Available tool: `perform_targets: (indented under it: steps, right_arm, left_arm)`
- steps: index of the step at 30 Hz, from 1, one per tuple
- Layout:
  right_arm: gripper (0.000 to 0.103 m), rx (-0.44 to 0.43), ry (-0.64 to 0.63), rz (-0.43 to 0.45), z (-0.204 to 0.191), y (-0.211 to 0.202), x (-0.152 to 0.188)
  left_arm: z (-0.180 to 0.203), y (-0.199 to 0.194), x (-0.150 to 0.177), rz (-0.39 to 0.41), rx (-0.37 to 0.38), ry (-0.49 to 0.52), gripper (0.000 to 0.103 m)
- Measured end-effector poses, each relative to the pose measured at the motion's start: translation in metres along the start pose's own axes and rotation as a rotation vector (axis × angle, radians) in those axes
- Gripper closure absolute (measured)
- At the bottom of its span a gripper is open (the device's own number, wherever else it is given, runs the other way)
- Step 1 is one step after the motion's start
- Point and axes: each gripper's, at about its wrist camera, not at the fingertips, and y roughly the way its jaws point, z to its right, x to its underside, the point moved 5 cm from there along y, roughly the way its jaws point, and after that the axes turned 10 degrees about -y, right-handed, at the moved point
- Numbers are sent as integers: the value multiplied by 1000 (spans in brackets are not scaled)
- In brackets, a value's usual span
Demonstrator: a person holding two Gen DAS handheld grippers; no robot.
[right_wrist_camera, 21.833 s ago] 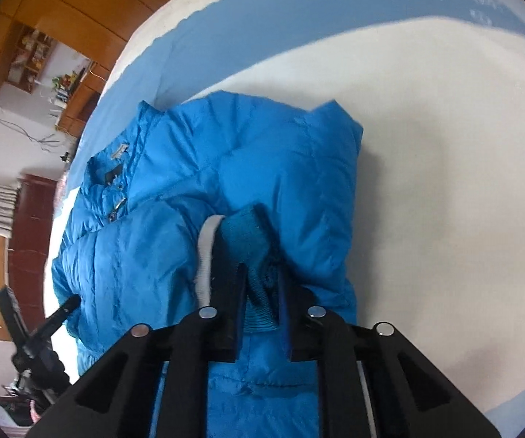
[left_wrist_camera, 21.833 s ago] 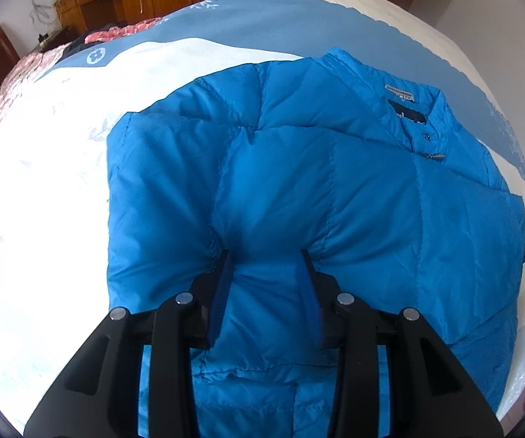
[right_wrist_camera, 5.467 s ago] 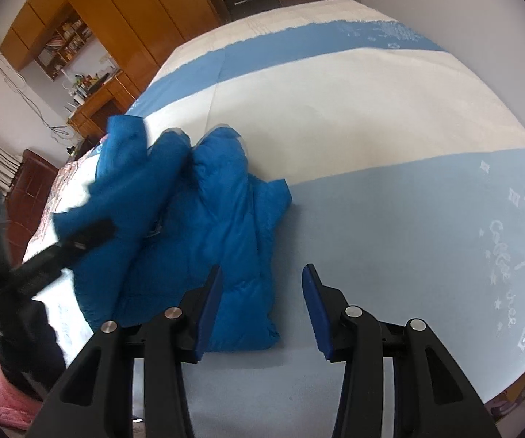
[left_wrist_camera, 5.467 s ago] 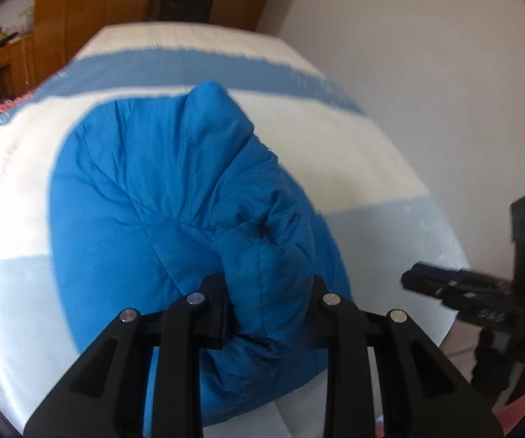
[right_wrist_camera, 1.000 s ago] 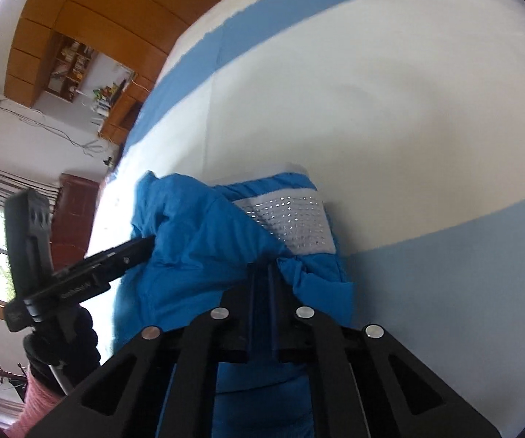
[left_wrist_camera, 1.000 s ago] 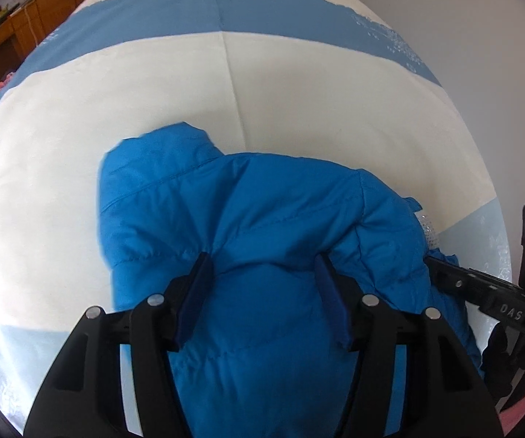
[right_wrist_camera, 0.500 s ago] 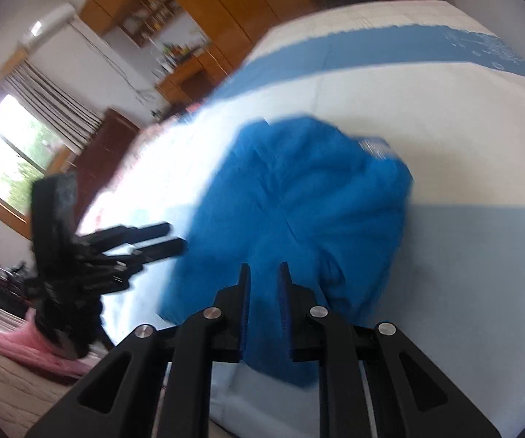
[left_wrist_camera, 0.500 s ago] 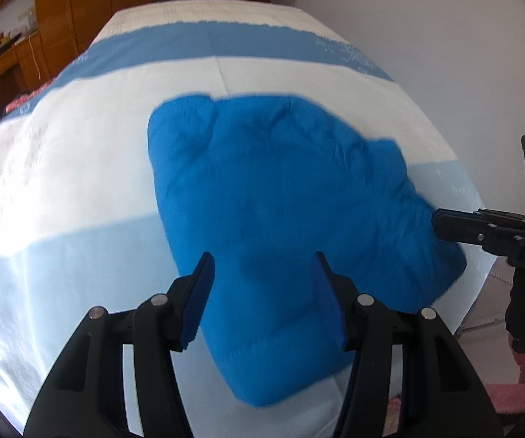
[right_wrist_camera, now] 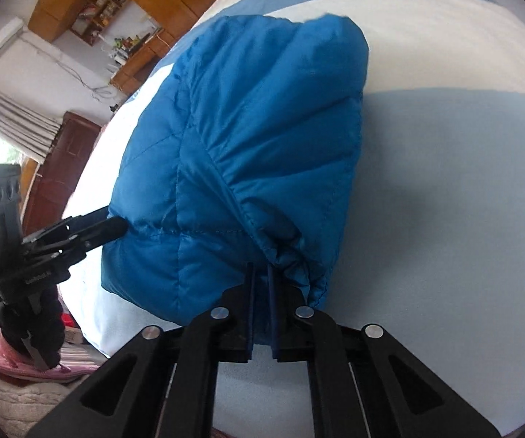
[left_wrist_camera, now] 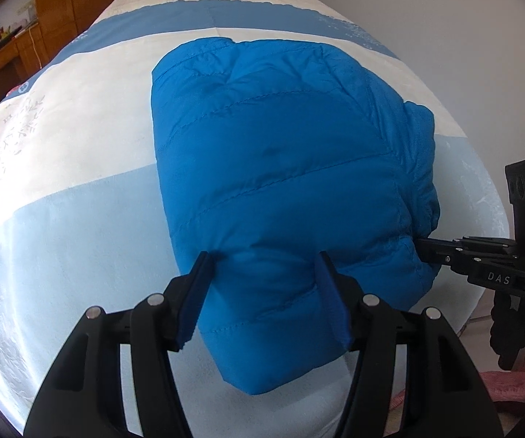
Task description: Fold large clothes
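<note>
Both grippers at the near edge of a folded blue down jacket on the bed.

Left wrist view: left gripper point(left_wrist_camera: 264, 266) spread wide, its pads straddling the jacket point(left_wrist_camera: 284, 153) bundle on the blue-and-white bedspread point(left_wrist_camera: 61, 189); the right gripper point(left_wrist_camera: 423, 246) meets the bundle's right side.
Right wrist view: right gripper point(right_wrist_camera: 260, 270), fingers nearly together, pinches the jacket's point(right_wrist_camera: 248, 138) gathered hem; the left gripper point(right_wrist_camera: 122, 224) presses its left edge.
</note>
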Motion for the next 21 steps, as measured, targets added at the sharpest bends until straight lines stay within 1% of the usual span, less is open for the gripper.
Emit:
perform_targets:
  steps: [6, 9, 16, 21]
  right_arm:
    - [100, -33, 40, 13, 11, 10, 1]
    - [100, -33, 40, 15, 15, 13, 0]
    - [100, -45, 44, 21, 23, 11, -1]
    - [101, -49, 53, 19, 21, 8, -2]
  left_arm:
    - [-5, 3, 9, 17, -31, -2, 45]
    - [-6, 2, 11, 20, -35, -8, 45]
    - [0, 2, 15, 30, -45, -11, 45]
    - [0, 2, 14, 27, -49, -21, 45]
